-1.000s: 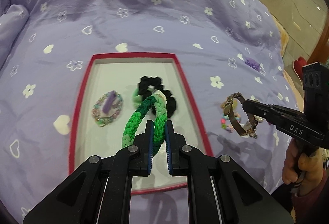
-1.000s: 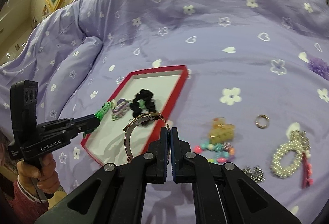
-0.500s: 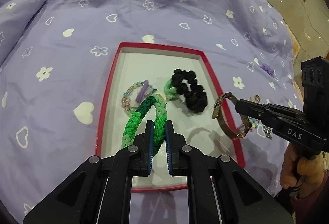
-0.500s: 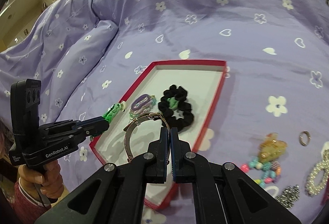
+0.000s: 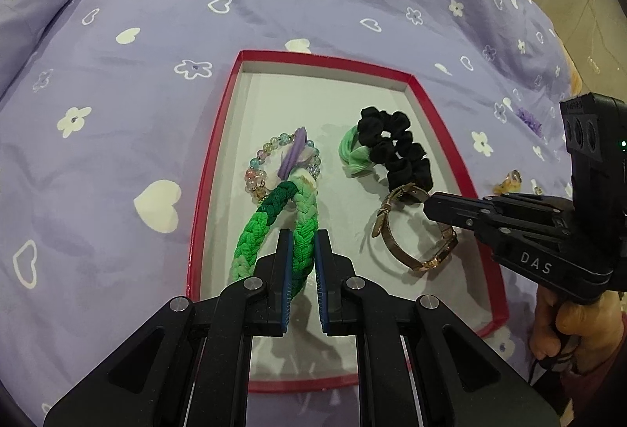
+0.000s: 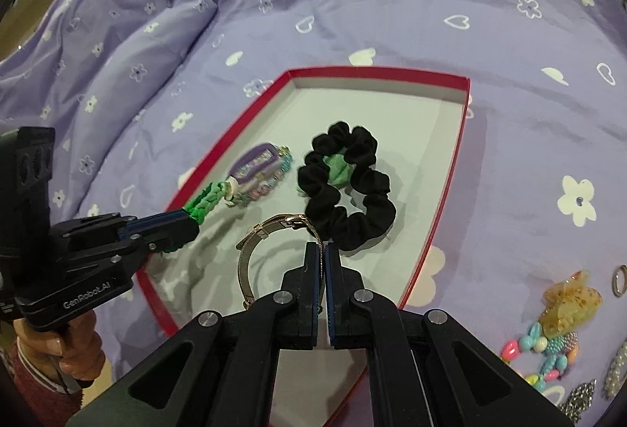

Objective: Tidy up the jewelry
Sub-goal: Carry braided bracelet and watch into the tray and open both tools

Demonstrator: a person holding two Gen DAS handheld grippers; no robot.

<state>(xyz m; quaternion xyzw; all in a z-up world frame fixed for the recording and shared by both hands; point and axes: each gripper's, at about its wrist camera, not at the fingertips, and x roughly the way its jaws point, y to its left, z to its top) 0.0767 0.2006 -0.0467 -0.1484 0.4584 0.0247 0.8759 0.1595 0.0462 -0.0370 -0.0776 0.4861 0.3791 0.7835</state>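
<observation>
A purple bedspread (image 5: 274, 8) printed with hearts and flowers carries a red-rimmed tray (image 5: 439, 121). Above the tray, the left gripper (image 5: 302, 243) pinches a green braided bracelet (image 5: 254, 231), and the right gripper (image 6: 324, 254) is pressed together on a gold watch (image 6: 250, 250) beside the black scrunchie (image 6: 352, 192).

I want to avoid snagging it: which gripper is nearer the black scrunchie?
Right. The right gripper, shut on the gold bangle, sits just beside the black scrunchie; the left gripper, holding the green braided band, is farther across the tray.
</observation>
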